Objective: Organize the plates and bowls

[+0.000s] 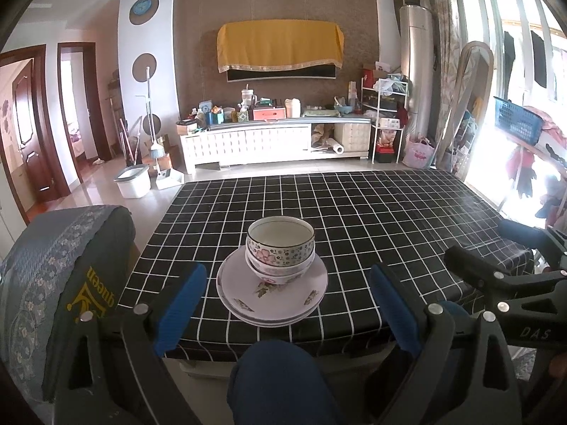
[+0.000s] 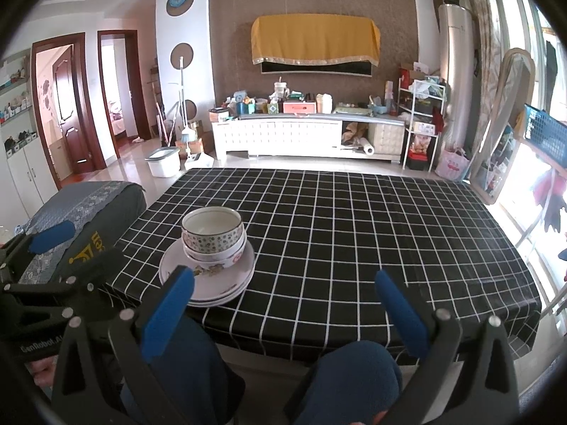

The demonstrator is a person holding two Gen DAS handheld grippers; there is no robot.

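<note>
**Both grippers wide apart and empty, dish stack on the table ahead**

We have the left gripper (image 1: 287,297) with its blue pads spread wide, nothing between them. Pads sit short of the table edge, not touching anything. Same for the right gripper (image 2: 283,301): pads far apart, nothing held. In the left wrist view the right gripper's black frame pokes in at the right edge; in the right wrist view the left one shows at the lower left.

Below and between both sets of fingers we see the person's knees in dark blue trousers (image 1: 280,382).

Straight ahead of the left gripper, framed between its pads, is the stack: plates (image 1: 273,297) at the bottom, at least two, pale with flower prints. Nested bowls (image 1: 280,251) sit on top of them, upright, at least two, the top one empty. From the right gripper the same stack lies ahead and to the left, partly behind its left pad.

The stack rests near the close edge of the table (image 1: 389,219), which is covered in a black cloth with a white grid. Ahead-right of both grippers the cloth is bare.

Left of the left gripper, just beside the table: a chair back (image 1: 60,276) with a blue-grey floral cover.
</note>
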